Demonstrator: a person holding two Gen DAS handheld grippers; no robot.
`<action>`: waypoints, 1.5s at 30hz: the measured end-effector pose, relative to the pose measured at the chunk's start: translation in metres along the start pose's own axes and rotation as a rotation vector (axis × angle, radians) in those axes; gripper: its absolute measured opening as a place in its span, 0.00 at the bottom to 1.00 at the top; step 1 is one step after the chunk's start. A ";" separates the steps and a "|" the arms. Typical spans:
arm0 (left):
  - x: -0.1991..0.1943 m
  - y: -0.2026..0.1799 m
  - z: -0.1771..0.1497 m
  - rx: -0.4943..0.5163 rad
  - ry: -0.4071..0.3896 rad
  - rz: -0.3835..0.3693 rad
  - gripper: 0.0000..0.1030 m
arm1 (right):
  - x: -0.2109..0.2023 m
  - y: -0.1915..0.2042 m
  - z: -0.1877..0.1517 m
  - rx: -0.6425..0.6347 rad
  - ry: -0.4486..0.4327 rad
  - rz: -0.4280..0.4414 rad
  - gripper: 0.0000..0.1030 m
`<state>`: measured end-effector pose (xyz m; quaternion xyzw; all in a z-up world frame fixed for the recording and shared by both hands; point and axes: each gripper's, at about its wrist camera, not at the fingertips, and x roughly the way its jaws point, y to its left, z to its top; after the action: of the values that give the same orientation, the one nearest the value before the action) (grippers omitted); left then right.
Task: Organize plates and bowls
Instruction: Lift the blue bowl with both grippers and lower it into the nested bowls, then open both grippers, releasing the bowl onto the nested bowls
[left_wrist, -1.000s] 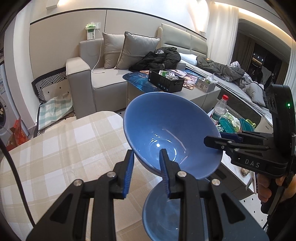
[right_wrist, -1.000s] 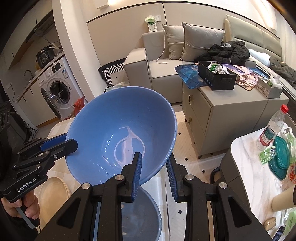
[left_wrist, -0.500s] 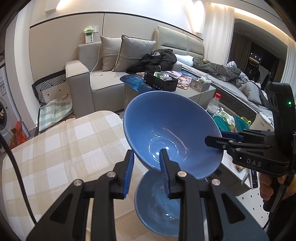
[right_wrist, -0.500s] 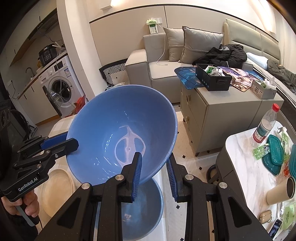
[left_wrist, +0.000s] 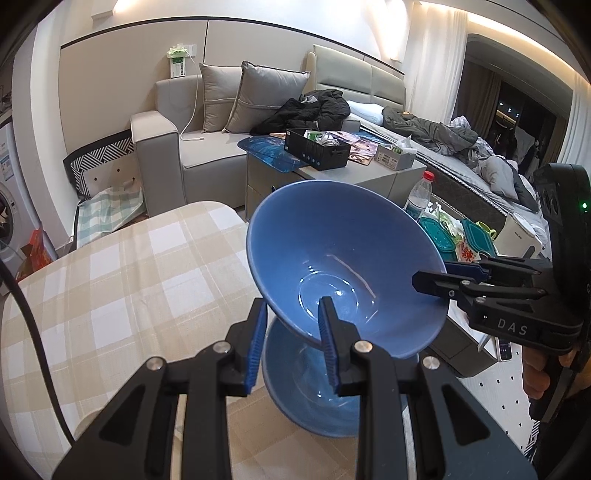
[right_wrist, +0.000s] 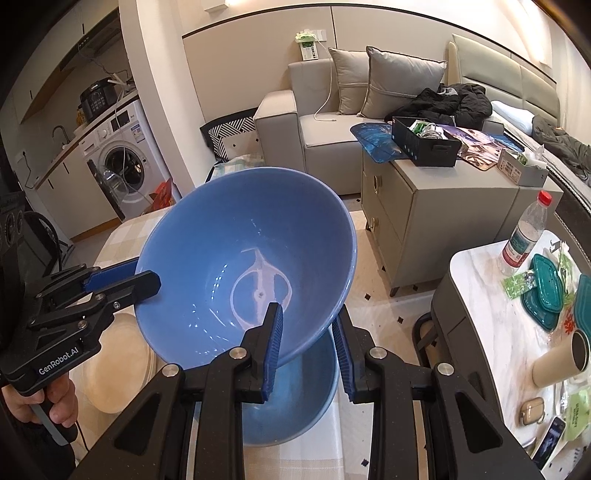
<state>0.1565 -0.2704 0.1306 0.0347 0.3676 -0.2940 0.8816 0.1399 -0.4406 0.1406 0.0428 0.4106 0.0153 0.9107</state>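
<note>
Both grippers are holding one blue bowl (left_wrist: 343, 266) tilted in the air: the left gripper (left_wrist: 291, 343) fingers are pinching its near rim, the right gripper (right_wrist: 306, 343) fingers its opposite rim, directly above a second blue bowl (right_wrist: 295, 398) resting on the checked desk (left_wrist: 129, 280).

Upper blue bowl (left_wrist: 347, 266): glossy glazed ceramic, smooth, light glints inside. Lower blue bowl (left_wrist: 314, 391), bottom centre: same gloss. Surface (left_wrist: 129, 288), left of frame: matt woven checked cloth. Left hand-held gripper (left_wrist: 291, 343): matt black plastic, ribbed blue pads, shiny metal screws. Marble-look side top (right_wrist: 480, 295), right of frame: smooth, polished.
</note>
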 end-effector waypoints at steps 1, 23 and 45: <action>0.000 0.000 -0.002 0.000 0.002 -0.001 0.25 | 0.000 0.001 -0.003 -0.002 0.003 -0.001 0.27; -0.005 -0.013 -0.046 0.034 0.026 0.000 0.26 | 0.006 0.006 -0.045 -0.016 0.054 -0.028 0.27; 0.014 -0.017 -0.062 0.051 0.098 -0.022 0.28 | 0.025 0.007 -0.064 -0.050 0.106 -0.082 0.28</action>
<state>0.1161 -0.2741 0.0782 0.0676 0.4030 -0.3109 0.8581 0.1086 -0.4280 0.0803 0.0026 0.4592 -0.0094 0.8883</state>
